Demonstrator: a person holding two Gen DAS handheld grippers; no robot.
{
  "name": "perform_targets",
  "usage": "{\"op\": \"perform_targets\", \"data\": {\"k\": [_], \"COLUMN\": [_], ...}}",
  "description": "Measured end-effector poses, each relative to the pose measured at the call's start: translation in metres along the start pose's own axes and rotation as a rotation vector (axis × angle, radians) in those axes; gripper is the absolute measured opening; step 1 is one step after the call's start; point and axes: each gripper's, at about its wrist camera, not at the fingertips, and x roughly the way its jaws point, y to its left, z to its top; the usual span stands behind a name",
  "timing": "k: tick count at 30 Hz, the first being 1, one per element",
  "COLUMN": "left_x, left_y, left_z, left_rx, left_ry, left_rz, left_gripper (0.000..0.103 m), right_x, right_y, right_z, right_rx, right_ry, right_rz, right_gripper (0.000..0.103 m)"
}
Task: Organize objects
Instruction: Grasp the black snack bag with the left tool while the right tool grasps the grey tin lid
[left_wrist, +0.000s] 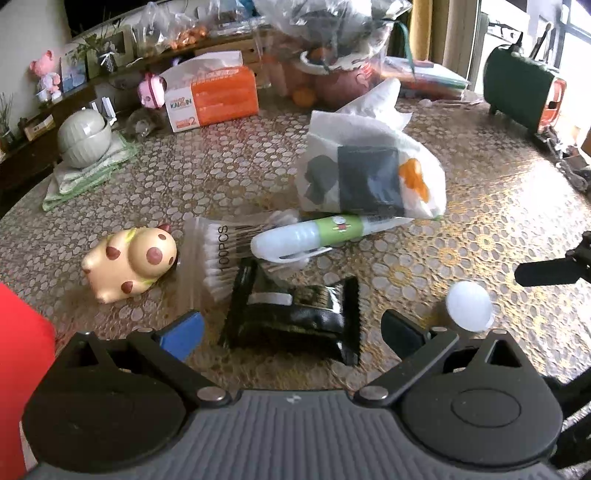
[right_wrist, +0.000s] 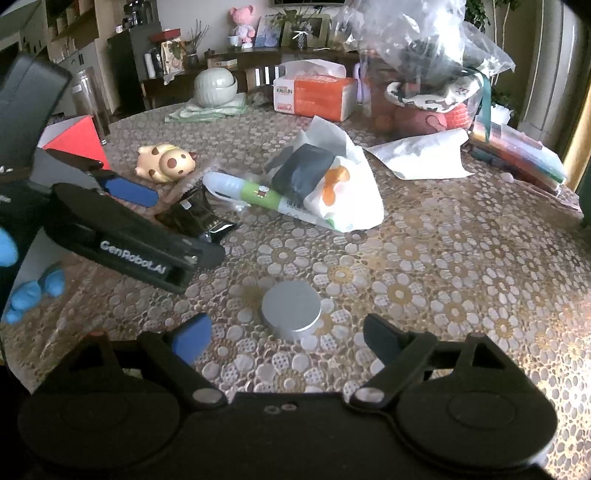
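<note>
My left gripper (left_wrist: 291, 328) is open, its fingers on either side of a black foil packet (left_wrist: 291, 317) lying on the table. Behind the packet lie a bag of cotton swabs (left_wrist: 214, 254), a fat white and green pen (left_wrist: 306, 234) and a white printed bag (left_wrist: 369, 173). A spotted cream toy (left_wrist: 129, 262) lies to the left. My right gripper (right_wrist: 284, 336) is open, with a round silver tin (right_wrist: 291, 308) just ahead between its fingers. The tin also shows in the left wrist view (left_wrist: 469, 304). The left gripper shows in the right wrist view (right_wrist: 147, 236).
A red box (right_wrist: 75, 142) stands at the left. At the back of the patterned table (right_wrist: 443, 258) are an orange tissue box (right_wrist: 314, 94), a grey lidded bowl (right_wrist: 216, 86) on folded cloths, clear plastic bags (right_wrist: 424, 40), a sheet of paper (right_wrist: 421, 153) and stacked colourful folders (right_wrist: 517, 151).
</note>
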Motion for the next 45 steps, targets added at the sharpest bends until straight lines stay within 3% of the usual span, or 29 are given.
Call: {"op": "perform_targets", "data": {"k": [5, 14, 20, 22, 25, 39, 45], "left_x": [0.014, 0.015, 0.009, 0.008, 0.003, -0.047, -0.077], "left_y": [0.005, 0.004, 0.001, 0.0, 0.003, 0.005, 0.008], "left_z": [0.001, 0.001, -0.001, -0.001, -0.001, -0.025, -0.039], "left_rx": [-0.002, 0.027, 0.052, 0.06, 0.046, 0.015, -0.003], "left_ry": [0.017, -0.027, -0.051, -0.052, -0.054, -0.055, -0.046], "left_rz": [0.008, -0.011, -0.025, -0.03, -0.044, -0.072, -0.074], "left_gripper": [0.103, 0.101, 0.079, 0.073, 0.062, 0.06, 0.06], "right_x": [0.012, 0.02, 0.019, 0.017, 0.014, -0.028, -0.055], "right_y": [0.002, 0.01, 0.012, 0.013, 0.015, 0.04, 0.055], "right_z": [0.005, 0.007, 0.007, 0.008, 0.008, 0.008, 0.009], "right_rx": [0.005, -0.032, -0.033, -0.032, -0.035, -0.04, 0.005], "right_ry": [0.003, 0.001, 0.005, 0.008, 0.01, 0.002, -0.003], "right_rz": [0.001, -0.019, -0.03, -0.036, -0.052, -0.056, 0.003], "right_gripper": [0.085, 0.063, 0.053, 0.038, 0.038, 0.038, 0.038]}}
